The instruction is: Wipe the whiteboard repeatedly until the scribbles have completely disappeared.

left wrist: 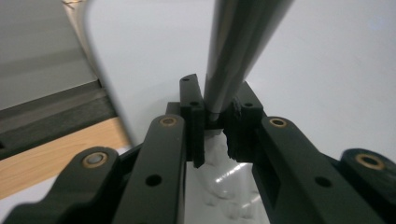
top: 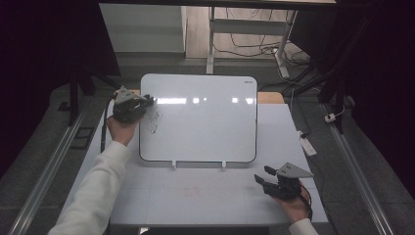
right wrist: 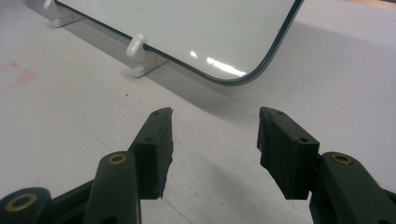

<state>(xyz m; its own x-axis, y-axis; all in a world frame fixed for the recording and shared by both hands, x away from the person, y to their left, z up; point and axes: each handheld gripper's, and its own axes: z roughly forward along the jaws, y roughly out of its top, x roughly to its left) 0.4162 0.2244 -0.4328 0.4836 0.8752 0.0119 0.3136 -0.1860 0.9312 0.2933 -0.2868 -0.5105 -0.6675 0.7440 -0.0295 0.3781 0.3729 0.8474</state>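
A white whiteboard [top: 205,122] leans upright on the white table [top: 205,200], and black scribbles [top: 154,121] mark its left part. My left gripper [top: 148,101] is at the board's upper left edge, right above the scribbles. In the left gripper view, the left gripper [left wrist: 215,100] is shut on a dark grey marker [left wrist: 233,51] that points at the board's face [left wrist: 327,60]. My right gripper [top: 263,174] rests near the table's front right. It stands open [right wrist: 215,121] with nothing between its jaws, facing the whiteboard's lower corner [right wrist: 196,28].
Two white clip feet [right wrist: 140,51] hold the board's bottom edge [top: 198,164]. A faint red mark [top: 191,191] lies on the table in front. A wooden strip [top: 270,97] shows behind the board. Desk legs and cables [top: 254,46] stand on the floor beyond.
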